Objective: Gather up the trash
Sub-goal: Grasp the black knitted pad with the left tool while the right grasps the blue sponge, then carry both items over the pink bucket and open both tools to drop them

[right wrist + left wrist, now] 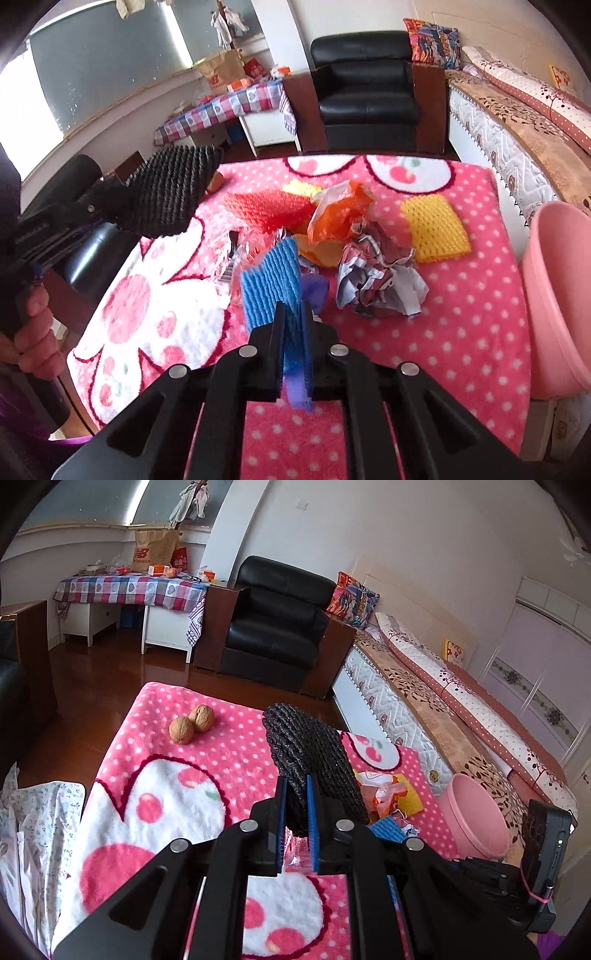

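My left gripper (296, 786) is shut on a black foam net (310, 753) and holds it above the pink blanket (236, 746); the net also shows in the right wrist view (170, 192). My right gripper (294, 314) is shut on a blue foam net (271, 280), with a purple piece (316, 291) beside it. A trash pile lies ahead: a red net (266, 210), an orange wrapper (340, 210), crumpled paper (376, 277), a yellow net (434, 229). A pink basin (557, 280) stands at the blanket's right edge.
Two walnuts (192, 722) lie on the far left of the blanket. A black armchair (277, 627) stands beyond it, a bed (443, 701) to the right, a cluttered checked table (133, 587) at the back. Folded cloth (33, 830) lies at the left.
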A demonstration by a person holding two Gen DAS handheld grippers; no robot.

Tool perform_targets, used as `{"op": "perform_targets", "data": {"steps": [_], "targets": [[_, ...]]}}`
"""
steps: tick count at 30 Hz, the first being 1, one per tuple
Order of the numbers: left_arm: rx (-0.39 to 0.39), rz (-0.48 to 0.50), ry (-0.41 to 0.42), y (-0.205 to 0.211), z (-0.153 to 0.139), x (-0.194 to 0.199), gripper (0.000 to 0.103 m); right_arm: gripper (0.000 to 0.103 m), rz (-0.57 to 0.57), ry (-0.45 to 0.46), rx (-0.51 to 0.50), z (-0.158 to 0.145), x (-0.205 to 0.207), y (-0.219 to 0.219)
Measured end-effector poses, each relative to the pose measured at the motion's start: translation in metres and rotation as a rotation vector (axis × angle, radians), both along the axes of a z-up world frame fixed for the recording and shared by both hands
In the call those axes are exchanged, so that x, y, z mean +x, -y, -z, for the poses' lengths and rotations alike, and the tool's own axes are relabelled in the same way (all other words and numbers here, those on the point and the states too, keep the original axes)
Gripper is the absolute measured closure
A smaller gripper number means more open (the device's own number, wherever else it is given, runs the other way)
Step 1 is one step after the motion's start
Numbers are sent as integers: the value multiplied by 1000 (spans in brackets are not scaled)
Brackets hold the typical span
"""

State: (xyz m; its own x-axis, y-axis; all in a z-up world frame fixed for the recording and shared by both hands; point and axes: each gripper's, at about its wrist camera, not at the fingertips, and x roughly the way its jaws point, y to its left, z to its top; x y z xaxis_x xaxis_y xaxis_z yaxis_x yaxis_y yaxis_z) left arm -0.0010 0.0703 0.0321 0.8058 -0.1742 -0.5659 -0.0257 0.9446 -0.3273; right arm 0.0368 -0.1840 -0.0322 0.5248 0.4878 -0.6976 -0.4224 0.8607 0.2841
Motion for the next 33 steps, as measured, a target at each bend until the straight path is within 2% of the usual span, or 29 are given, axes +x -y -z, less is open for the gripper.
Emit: {"op": "perform_targets", "data": {"steps": [8, 12, 17, 25, 33], "targets": [[5, 52, 47, 22, -14, -3, 94, 96, 104, 30, 126, -32, -3, 53], [11, 91, 52, 42, -19, 0, 94, 96, 169, 71, 124, -44, -6, 78], [15, 166, 59, 76, -21, 9, 94, 96, 305, 108, 91, -52, -8, 120], [17, 309, 57, 151, -17, 34, 94, 96, 543, 110, 53, -41, -13, 205], [55, 441, 40, 238, -3, 59, 93, 96, 663, 110, 48, -24, -8, 258]]}}
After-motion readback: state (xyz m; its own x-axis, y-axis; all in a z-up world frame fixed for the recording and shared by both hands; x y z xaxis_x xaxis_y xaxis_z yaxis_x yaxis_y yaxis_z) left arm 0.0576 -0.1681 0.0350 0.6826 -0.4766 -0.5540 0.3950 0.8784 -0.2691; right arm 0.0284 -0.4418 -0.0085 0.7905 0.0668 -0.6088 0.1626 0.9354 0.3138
